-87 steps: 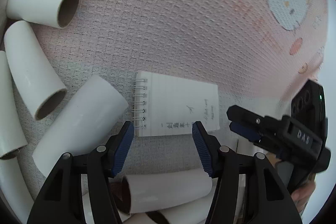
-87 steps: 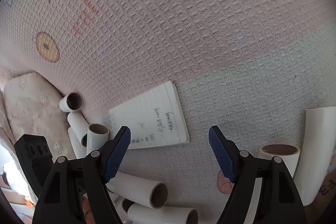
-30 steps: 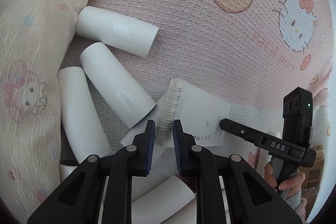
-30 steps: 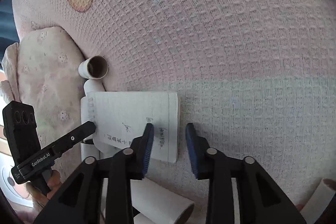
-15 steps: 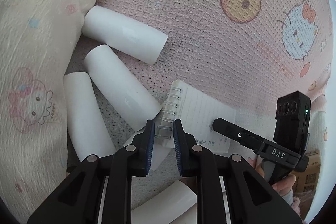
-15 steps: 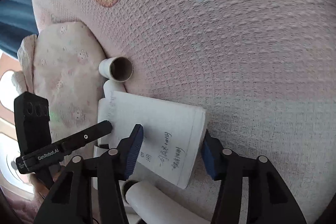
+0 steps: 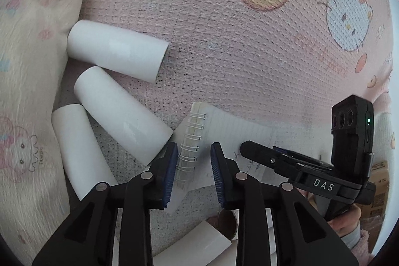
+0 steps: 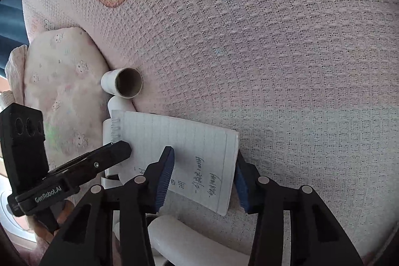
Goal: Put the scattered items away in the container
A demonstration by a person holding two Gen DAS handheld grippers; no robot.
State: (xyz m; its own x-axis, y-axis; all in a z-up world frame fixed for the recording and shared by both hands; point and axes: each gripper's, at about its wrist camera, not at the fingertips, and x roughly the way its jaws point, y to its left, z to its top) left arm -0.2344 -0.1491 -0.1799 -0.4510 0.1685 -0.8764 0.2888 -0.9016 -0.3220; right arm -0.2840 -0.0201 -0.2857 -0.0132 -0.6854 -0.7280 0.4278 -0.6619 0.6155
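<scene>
My notepad (image 8: 184, 148) is lined white paper, wire-bound, handwritten. Left gripper (image 7: 194, 167) jaws straddle its spiral, parted; right gripper (image 8: 202, 178) jaws gape around its free edge. Smooth cardboard tubes (image 7: 122, 116) lie beside it.

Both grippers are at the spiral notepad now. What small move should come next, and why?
Probably close the right gripper on the notepad. Its jaws are open and straddle the free edge without pinching it, while the left gripper has opened around the spiral binding, so nothing seems to hold the pad firmly enough to lift it.
</scene>
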